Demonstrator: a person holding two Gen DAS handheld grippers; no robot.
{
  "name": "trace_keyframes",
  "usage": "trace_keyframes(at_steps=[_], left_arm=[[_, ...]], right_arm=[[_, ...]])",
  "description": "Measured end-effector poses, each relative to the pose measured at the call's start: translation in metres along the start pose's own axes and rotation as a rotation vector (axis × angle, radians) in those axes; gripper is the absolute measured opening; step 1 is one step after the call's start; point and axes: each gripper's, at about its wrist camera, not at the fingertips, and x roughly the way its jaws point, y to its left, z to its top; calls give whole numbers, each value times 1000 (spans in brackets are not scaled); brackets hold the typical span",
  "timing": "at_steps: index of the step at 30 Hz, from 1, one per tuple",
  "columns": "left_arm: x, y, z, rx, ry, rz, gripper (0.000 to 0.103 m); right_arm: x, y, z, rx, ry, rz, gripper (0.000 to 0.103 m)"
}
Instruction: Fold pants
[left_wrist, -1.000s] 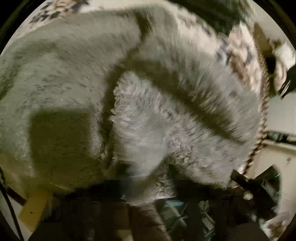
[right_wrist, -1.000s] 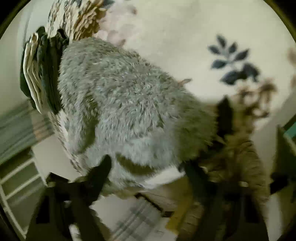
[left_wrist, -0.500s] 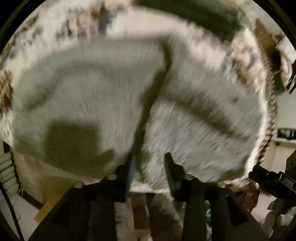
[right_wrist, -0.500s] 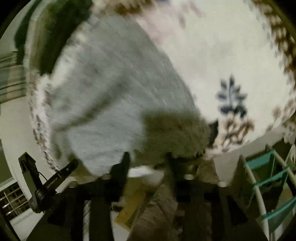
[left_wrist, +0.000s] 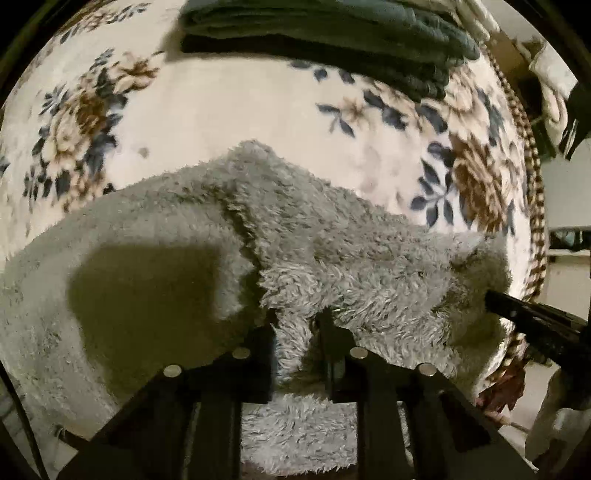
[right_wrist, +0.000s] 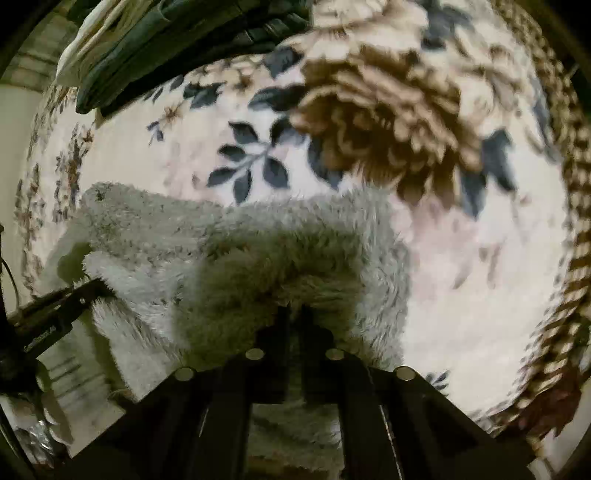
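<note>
The grey fluffy pants (left_wrist: 351, 258) lie bunched on a cream floral blanket (left_wrist: 240, 110). My left gripper (left_wrist: 297, 332) points down at their near edge. Its jaws are closing, with a fold of fleece pinched between them. A dark finger of my right gripper (left_wrist: 517, 310) reaches into the pants' right corner. In the right wrist view the pants (right_wrist: 277, 236) hump up ahead of my right gripper (right_wrist: 295, 317), which is shut on their fleecy edge. A finger of the left gripper (right_wrist: 74, 299) shows at the left, against the pants' pale inner side.
A stack of folded dark green clothes (left_wrist: 332, 44) sits at the blanket's far side, and shows too in the right wrist view (right_wrist: 166, 48). The blanket's brown-and-white braided border (left_wrist: 532, 184) runs down the right, with pale floor beyond it.
Half a second ago both grippers stood open over the pants. Both have since closed on the near edge, and much more of the floral blanket now shows beyond the pants.
</note>
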Motion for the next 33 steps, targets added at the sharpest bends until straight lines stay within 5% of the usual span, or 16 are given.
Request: trace_keyframes(at_steps=[5,10,12,14,16,18,21,25,27,29,33], left_arm=[[-17,21,2,-85,-60,-10,6],[-30,40,7,-149,-104,-6,6],[-39,46,7,-186,-127,-40,8],[-51,54,0,-231,-133,-77,24],[-58,56,-14,-254,-135,-102,40],[-57,58,-36,-270,-122,-107,56],[-27,66,-76,-319,-7,-116,59],[27,73,-112,-433,138,-195,59],[41,66,-117,-409,140,-198,55],[43,53,-120,-325,107,-171,21],[29,34,-128,-147,55,-52,13]], right_arm=[[-42,-16,-4,72,-188,38,4],[-34,-20,-1,53,-133,96,6],[-33,-23,-5,58,-105,127,14],[-33,-24,-8,68,-87,160,44],[-39,-27,-19,86,-100,181,62],[-41,-31,-38,124,-89,167,68],[-19,-51,-76,267,13,179,68],[39,-84,-137,547,143,358,68],[60,-89,-153,630,152,441,65],[74,-90,-162,675,138,490,23],[69,-81,-167,606,73,411,15]])
